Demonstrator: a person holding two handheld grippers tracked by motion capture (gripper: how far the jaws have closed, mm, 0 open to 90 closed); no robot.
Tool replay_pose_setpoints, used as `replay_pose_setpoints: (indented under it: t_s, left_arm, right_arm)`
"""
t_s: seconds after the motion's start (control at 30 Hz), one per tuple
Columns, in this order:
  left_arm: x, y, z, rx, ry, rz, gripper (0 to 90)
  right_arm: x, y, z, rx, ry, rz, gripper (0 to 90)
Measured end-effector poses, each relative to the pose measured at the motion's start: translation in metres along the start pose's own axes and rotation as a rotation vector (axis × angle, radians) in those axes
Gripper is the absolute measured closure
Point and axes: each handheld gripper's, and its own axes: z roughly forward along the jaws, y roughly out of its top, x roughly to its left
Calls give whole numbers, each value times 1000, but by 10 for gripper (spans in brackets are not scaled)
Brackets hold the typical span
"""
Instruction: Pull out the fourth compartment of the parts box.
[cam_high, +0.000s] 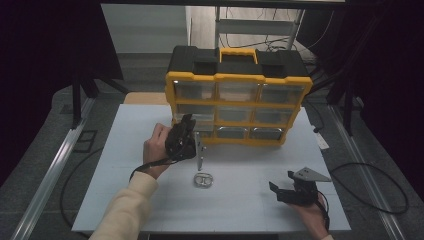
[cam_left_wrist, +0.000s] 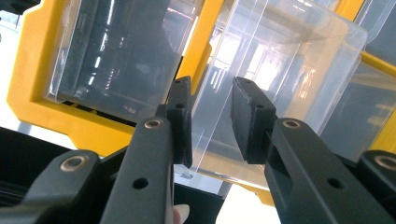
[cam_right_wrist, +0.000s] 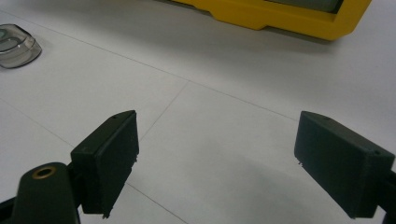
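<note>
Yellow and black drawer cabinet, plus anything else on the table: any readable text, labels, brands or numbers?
None readable.
Yellow and black plastic drawer cabinet: no legible lettering on frame, lid or handle.
Clear plastic drawers: glare and reflections, no labels.
Small clear round-cornered container on the white table: no print that can be made out; too small.
Left gripper and right gripper: plain black jaws, no markings.
</note>
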Motion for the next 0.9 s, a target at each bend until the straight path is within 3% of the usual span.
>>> replay_pose_setpoints:
  t_s: [0.9]
  left_arm:
    - [0, 0, -6, -8, -3, 3, 699]
  right_arm:
    - [1, 0, -1, -12, 13, -5, 147]
